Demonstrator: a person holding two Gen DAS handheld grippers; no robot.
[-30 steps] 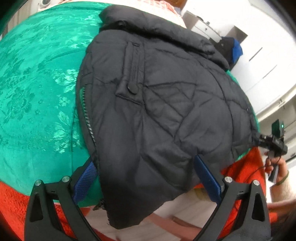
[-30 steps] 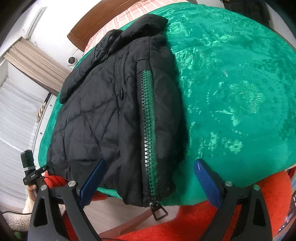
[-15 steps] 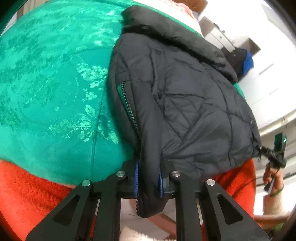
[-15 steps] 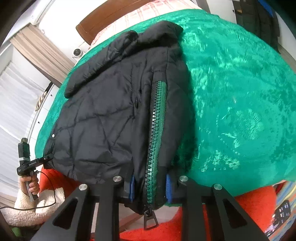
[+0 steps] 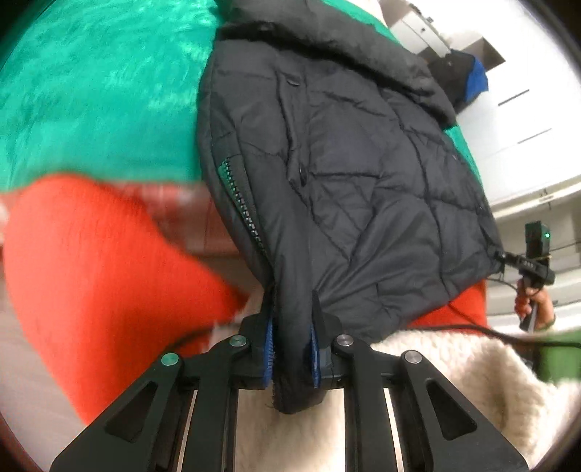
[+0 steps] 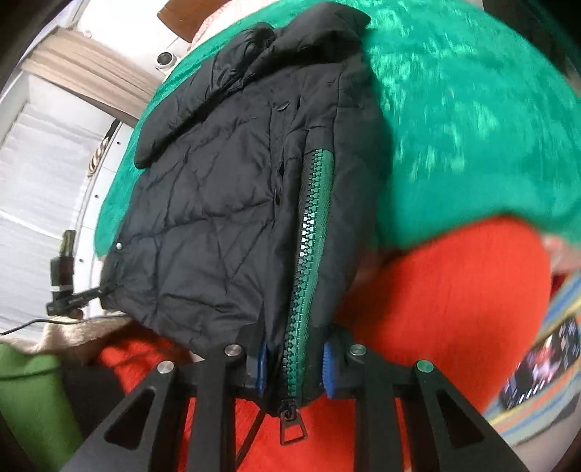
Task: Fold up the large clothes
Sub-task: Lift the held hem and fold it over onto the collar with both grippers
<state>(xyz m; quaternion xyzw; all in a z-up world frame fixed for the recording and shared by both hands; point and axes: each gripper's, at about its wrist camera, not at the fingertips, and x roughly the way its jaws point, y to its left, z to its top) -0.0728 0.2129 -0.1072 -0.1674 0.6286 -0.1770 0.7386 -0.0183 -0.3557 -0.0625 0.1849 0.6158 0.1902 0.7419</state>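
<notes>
- Nearest us, the left hand-held gripper (image 5: 290, 348) has its jaws drawn in tight on a hem corner of the black jacket (image 5: 356, 174); the blue pads (image 5: 268, 345) press the cloth from both sides, and a stub of fabric pokes out below them.
- The right hand-held gripper (image 6: 295, 366) is likewise clamped on the jacket (image 6: 218, 218), at the bottom of the green zipper (image 6: 308, 254). The black zipper pull (image 6: 290, 424) dangles just under the jaws.
- Each gripper shows small in the other's view, at the far hem corner: the right one (image 5: 523, 265) in the left wrist view, held by a bare hand (image 5: 537, 305); the left one (image 6: 72, 297) in the right wrist view.
- Below both grippers we note red fabric (image 5: 90, 272); a cream fleecy material (image 5: 435, 363) sits under the left gripper.
- The jacket's hem end hangs off the edge of the bed toward us. The rest lies flat on the green patterned bedspread (image 5: 90, 90), collar (image 6: 308, 32) at the far end.
- Beyond, in the left wrist view: white cabinets (image 5: 519, 119) and a dark bundle with blue (image 5: 468, 80) past the collar.
- Far side in the right wrist view: a wooden headboard (image 6: 181, 18), beige curtain (image 6: 90, 65) and white window blinds (image 6: 36, 163).
- Edges of both views are motion-blurred.
</notes>
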